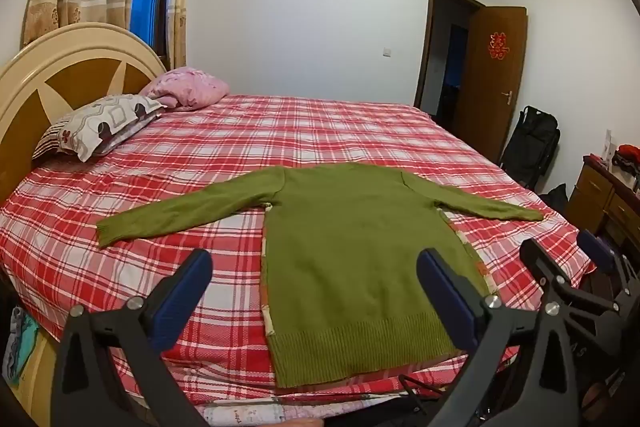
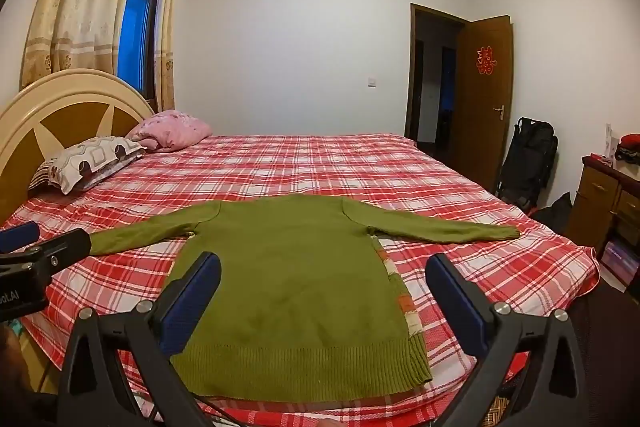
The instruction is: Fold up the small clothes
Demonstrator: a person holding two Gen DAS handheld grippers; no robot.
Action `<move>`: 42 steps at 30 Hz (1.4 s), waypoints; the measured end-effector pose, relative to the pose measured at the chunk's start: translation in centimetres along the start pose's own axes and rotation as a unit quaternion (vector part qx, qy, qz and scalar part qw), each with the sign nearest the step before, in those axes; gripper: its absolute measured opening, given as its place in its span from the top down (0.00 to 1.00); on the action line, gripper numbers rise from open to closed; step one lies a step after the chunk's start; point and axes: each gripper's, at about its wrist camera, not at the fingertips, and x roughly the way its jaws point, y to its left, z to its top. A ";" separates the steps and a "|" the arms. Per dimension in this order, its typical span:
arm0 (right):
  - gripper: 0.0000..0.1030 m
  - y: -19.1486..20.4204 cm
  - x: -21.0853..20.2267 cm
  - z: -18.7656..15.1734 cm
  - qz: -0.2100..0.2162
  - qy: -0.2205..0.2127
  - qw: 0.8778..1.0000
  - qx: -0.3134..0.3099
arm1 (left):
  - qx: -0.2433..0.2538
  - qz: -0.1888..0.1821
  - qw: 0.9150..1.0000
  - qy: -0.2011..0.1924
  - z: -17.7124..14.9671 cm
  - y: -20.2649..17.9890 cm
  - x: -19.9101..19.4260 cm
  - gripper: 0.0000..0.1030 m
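The left gripper (image 1: pixel 316 291) and right gripper (image 2: pixel 324 295) are held spread wide, angled slightly downward above the hem of a green sweater (image 2: pixel 288 287), which is laid flat, sleeves outstretched, on the plaid bed (image 2: pixel 320 163).

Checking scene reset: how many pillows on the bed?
2, both at the head of the bed by the headboard: a patterned white-and-brown pillow nearer the bed's edge, and a pink pillow just beyond it, touching. More could be hidden beneath them.

Green sweater (image 1: pixel 352 251) matt ribbed knit; checked bedsheet (image 1: pixel 320 131) smooth woven cloth; headboard (image 1: pixel 60 67) glossy painted wood
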 end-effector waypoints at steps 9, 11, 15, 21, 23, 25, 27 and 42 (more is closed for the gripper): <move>0.01 0.0 -0.2 0.1 0.001 0.001 1.000 -0.003 | -0.003 0.000 1.000 -0.002 -0.1 -0.1 -0.4 0.00; 0.01 0.1 0.0 0.1 -0.001 -0.001 1.000 -0.002 | -0.004 0.000 1.000 0.000 -0.1 -0.1 -0.5 0.00; 0.01 0.2 0.0 0.1 -0.001 -0.001 1.000 -0.003 | -0.006 -0.001 1.000 0.005 -0.4 -0.1 0.5 0.00; 0.01 0.1 -0.3 0.1 -0.001 0.001 1.000 -0.002 | -0.008 -0.002 1.000 0.007 -0.6 0.3 0.7 0.00; 0.01 0.1 0.1 0.2 -0.002 0.001 1.000 -0.002 | -0.009 -0.002 1.000 0.008 -0.7 0.4 0.7 0.00; 0.01 0.0 0.0 0.2 -0.002 0.000 1.000 -0.002 | -0.010 -0.002 1.000 0.008 -0.7 0.4 0.7 0.00; 0.01 0.0 0.0 0.3 -0.003 0.001 1.000 -0.002 | -0.010 -0.002 1.000 0.008 -0.8 0.5 0.7 0.00; 0.01 0.3 0.3 0.1 -0.002 0.002 1.000 -0.001 | -0.014 0.000 1.000 0.011 -0.8 0.4 0.8 0.00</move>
